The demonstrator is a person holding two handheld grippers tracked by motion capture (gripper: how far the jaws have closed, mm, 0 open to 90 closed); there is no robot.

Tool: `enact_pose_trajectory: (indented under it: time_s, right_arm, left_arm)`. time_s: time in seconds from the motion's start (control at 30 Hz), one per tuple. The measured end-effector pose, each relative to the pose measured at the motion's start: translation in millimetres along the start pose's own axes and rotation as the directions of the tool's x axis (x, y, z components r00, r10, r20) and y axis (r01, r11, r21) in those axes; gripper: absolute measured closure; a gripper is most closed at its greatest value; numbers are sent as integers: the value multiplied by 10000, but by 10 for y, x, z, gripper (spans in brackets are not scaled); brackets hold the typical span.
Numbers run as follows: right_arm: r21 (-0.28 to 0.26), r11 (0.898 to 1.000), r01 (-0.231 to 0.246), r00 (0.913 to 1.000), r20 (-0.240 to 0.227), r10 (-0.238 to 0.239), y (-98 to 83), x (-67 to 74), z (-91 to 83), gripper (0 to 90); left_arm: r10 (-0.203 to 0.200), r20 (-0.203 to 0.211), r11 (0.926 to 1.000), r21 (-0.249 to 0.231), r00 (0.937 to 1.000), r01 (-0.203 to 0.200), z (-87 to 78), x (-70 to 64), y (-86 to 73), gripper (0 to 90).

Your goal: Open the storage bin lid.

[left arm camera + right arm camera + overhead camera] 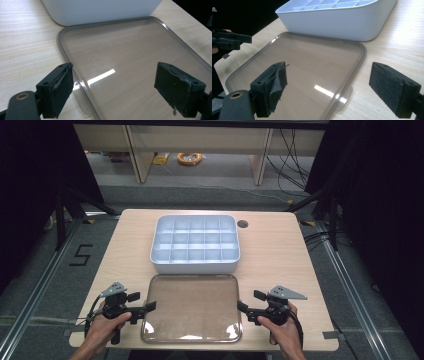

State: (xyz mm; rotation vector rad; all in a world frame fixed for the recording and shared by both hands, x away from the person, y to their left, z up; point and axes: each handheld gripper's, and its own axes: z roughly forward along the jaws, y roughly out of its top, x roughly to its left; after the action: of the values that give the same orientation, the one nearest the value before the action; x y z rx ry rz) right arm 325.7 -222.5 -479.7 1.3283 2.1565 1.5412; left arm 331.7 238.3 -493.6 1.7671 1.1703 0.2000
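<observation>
Tongs on the left are wide apart, holding nothing, right at the left edge of a see-through lid. The lid lies flat on the bench, just in front of a white box with many little cells. The right tongs are wide apart too, by the lid's right edge.

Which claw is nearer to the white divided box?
Right, slightly, though it's close. The right claw sits beside the clear lid, below the white divided box's corner; the left claw sits further outside.
</observation>
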Motion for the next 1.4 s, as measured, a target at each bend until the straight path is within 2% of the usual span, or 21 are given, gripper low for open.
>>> enact_pose_trajectory:
  time_s: [0.13,0.2,0.23,0.3,0.33,0.47,0.5,0.53,0.6,0.67,0.73,0.93,0.97,1.0,1.07,1.13,1.17,1.2,1.23,1.37,1.4]
  right_arm:
    - [150,9997,-170,9998,-35,170,-37,55,-21,158]
    - [147,9999,26,10000,0,-26,-49,51,-14,158]
    - [356,9994,-47,9999,-120,51,-61,83,-33,158]
    - [193,9998,81,9997,-221,-77,-70,93,-19,158]
    - [216,9987,455,9987,-254,-449,-77,105,-19,158]
    - [322,9986,412,9986,-356,-400,-95,160,-31,158]
    - [438,9970,634,9974,-381,-618,-110,180,-38,158]
    - [354,9970,694,9963,-525,-675,-123,188,-26,159]
    - [462,9962,739,9960,-541,-714,-138,220,-44,159]
    - [491,9968,625,9967,-545,-598,-150,242,-52,159]
    - [593,9948,833,9955,-493,-804,-174,258,-75,159]
    - [593,9952,780,9943,-769,-733,-250,300,-126,159]
    - [593,9952,780,9943,-769,-733,-250,300,-126,159]
    - [532,9944,911,9929,-816,-866,-271,308,-140,159]
    - [573,9925,1076,9924,-667,-1037,-292,307,-161,159]
    - [644,9931,981,9940,-551,-946,-304,316,-165,159]
    - [839,9949,566,9962,-703,-508,-333,357,-209,159]
    - [839,9949,566,9962,-703,-508,-333,357,-209,159]
    - [661,9938,898,9929,-845,-841,-342,331,-194,159]
    - [922,9931,719,9961,-569,-668,-389,391,-218,160]
    - [1006,9901,975,9944,-511,-927,-397,387,-229,160]
  left_arm:
    - [195,96,9998,-93,9998,-194,-57,-69,-34,149]
    - [248,114,9997,-53,9996,-248,-69,-84,-40,149]
    - [458,141,9989,-99,9988,-457,-86,-113,-52,149]
    - [495,64,9988,-58,9988,-495,-96,-128,-55,149]
    - [585,128,9982,-131,9982,-583,-102,-153,-66,149]
    - [822,175,9965,-154,9965,-820,-120,-213,-97,149]
    - [937,87,9956,-48,9956,-936,-132,-232,-103,149]
    - [1174,66,9931,-37,9931,-1174,-137,-267,-123,149]
    - [1322,144,9912,31,9911,-1322,-144,-300,-144,149]
    - [1254,129,9921,5,9920,-1254,-142,-324,-161,150]
    - [1270,389,9916,185,9911,-1278,-158,-361,-198,150]
    - [1270,594,9914,239,9901,-1286,-178,-451,-260,149]
    - [1332,632,9908,174,9891,-1345,-181,-471,-273,149]
    - [1651,552,9856,273,9847,-1667,-198,-495,-289,149]
    - [1795,553,9829,312,9822,-1814,-207,-518,-307,149]
    - [1734,581,9840,306,9831,-1754,-206,-531,-322,149]
    - [1862,583,9815,343,9808,-1883,-210,-541,-332,149]
    - [1859,567,9813,400,9809,-1883,-214,-554,-342,149]
    - [1874,628,9814,310,9803,-1896,-207,-564,-353,149]
    - [1856,721,9811,427,9800,-1890,-224,-582,-378,149]
    - [1878,639,9800,540,9801,-1913,-234,-585,-381,149]
